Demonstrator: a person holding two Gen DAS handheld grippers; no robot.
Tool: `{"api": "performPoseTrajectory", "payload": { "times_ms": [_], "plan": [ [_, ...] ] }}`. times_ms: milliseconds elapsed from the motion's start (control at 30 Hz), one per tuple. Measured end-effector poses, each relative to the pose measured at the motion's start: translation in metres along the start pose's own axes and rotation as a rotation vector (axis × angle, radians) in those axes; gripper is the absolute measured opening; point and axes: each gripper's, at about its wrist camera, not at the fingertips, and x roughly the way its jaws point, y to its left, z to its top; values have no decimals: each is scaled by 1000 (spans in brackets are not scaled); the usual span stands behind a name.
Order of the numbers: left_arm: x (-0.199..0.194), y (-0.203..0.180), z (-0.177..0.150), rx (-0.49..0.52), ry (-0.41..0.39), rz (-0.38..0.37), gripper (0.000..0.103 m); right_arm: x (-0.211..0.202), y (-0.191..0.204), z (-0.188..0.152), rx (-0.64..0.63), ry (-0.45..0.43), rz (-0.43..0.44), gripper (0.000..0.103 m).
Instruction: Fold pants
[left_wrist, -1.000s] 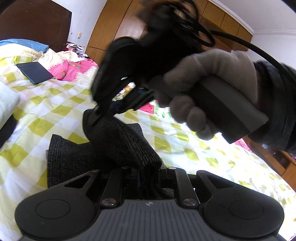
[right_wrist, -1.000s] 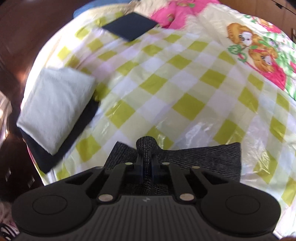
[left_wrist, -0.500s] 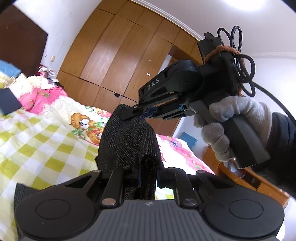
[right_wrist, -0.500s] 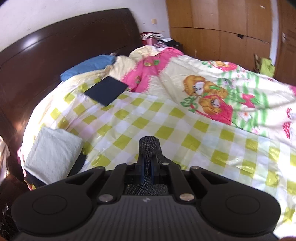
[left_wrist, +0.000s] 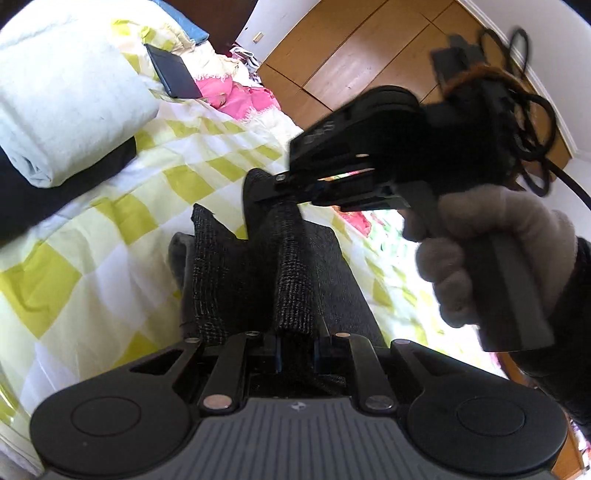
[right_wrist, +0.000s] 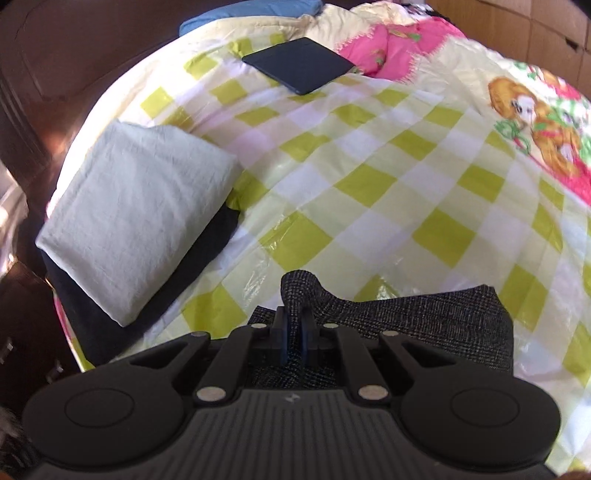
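Dark grey woven pants (left_wrist: 295, 280) lie partly folded on the yellow-checked bedspread (left_wrist: 110, 229). My left gripper (left_wrist: 295, 350) is shut on a thick bunch of the cloth, which runs forward from its jaws. Ahead in the left wrist view, the right gripper (left_wrist: 273, 188), held by a gloved hand (left_wrist: 491, 236), pinches the far end of the same fold. Seen from the right wrist, my right gripper (right_wrist: 293, 332) is shut on a raised ridge of the pants (right_wrist: 424, 314), whose folded body lies flat to the right.
A folded pale cloth (right_wrist: 136, 214) sits on a dark garment (right_wrist: 177, 280) at the left edge of the bed. A dark flat tablet-like item (right_wrist: 299, 64) lies farther back, by a pink blanket (right_wrist: 399, 48). Wooden wardrobe doors (left_wrist: 351, 55) stand beyond the bed.
Both grippers lifted the pants high half a second ago, and have now come back down toward the bedspread. The cloth stays pinched in both throughout.
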Motion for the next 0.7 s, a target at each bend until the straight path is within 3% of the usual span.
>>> {"api": "performPoseTrajectory", "payload": {
  "times_ms": [167,367,467,567,633,700],
  "plan": [
    [8,6,-4,-31,58,35,28,10,36,-12,-223,-17,-83,8],
    [13,-2,-5,-5,96,49,29,29,58,-21,-321,8,-91,12],
    [15,-3,-1,7,109,61,30,38,64,-29,-358,23,-64,22],
    [9,-8,-3,31,120,73,32,43,60,-30,-312,33,5,31],
    [5,-11,-4,47,127,85,32,43,54,-27,-249,29,70,50],
    [4,-16,-6,75,152,100,33,42,48,-25,-192,36,147,62]
  ]
}}
